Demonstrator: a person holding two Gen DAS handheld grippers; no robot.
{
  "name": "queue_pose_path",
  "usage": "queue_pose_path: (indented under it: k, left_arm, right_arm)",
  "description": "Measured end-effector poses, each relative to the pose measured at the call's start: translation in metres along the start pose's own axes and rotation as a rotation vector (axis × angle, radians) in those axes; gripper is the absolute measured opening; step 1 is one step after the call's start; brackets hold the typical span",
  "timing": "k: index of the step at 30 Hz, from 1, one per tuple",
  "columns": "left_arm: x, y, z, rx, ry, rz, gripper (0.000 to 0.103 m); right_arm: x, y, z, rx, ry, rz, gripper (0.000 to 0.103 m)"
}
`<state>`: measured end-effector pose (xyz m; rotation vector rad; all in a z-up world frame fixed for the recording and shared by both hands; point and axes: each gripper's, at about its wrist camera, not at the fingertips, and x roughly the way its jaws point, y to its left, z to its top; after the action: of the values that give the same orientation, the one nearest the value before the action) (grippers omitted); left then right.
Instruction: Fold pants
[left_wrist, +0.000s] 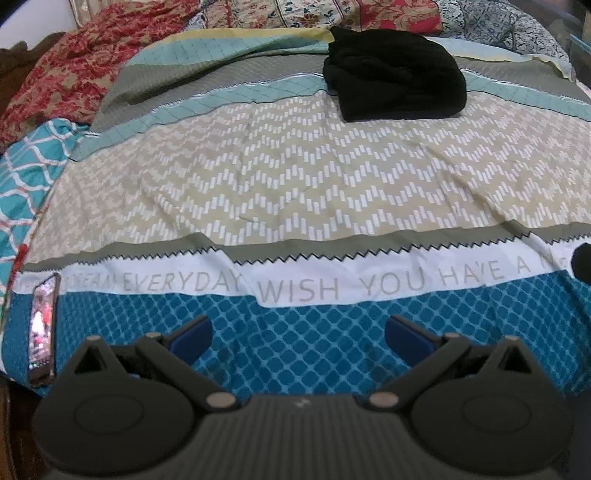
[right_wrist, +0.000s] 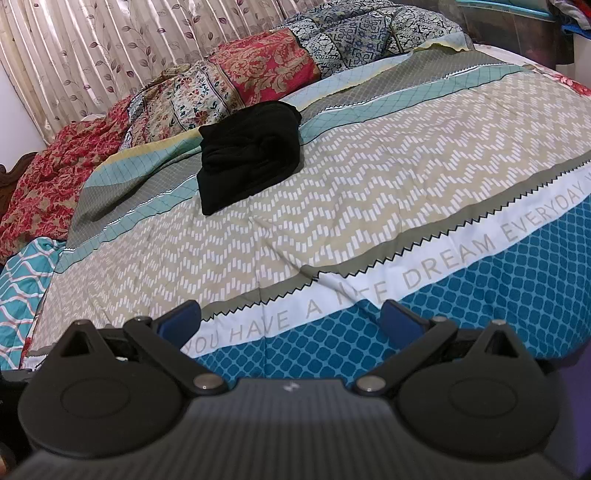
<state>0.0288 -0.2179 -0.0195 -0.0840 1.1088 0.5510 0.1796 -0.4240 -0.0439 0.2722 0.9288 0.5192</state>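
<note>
Each tool, left (left_wrist: 298, 338) and right (right_wrist: 291, 319), gapes empty; bare bedspread (left_wrist: 295, 184) separates them from bundled black pants (left_wrist: 395, 75).

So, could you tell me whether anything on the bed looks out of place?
A phone lies at the bed's near left edge, screen lit, looking close to slipping off. The black pants sit bunched at the far side.

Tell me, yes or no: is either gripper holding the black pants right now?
No. The black pants lie bunched far up the bed, well beyond both open, empty grippers.
</note>
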Motion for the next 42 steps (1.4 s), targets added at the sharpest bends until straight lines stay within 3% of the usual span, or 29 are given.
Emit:
queue_pose_path:
  k: [16, 29, 42]
  left_arm:
    - [0.0042, -0.001, 0.0005, 0.013, 0.008, 0.046, 0.103]
    - [-0.0027, -0.0009, 0.0021, 0.011, -0.042, 0.063, 0.103]
    - [0.0029, -0.0034, -0.0007, 0.032, -0.012, 0.067, 0.103]
  right_arm:
    - [0.0018, -0.0004, 0.0002, 0.003, 0.006, 0.003, 0.103]
    - [0.0028, -0.0018, 0.0001, 0.006, 0.01, 0.005, 0.103]
    - [0.0037, -0.0039, -0.0006, 0.011, 0.01, 0.004, 0.103]
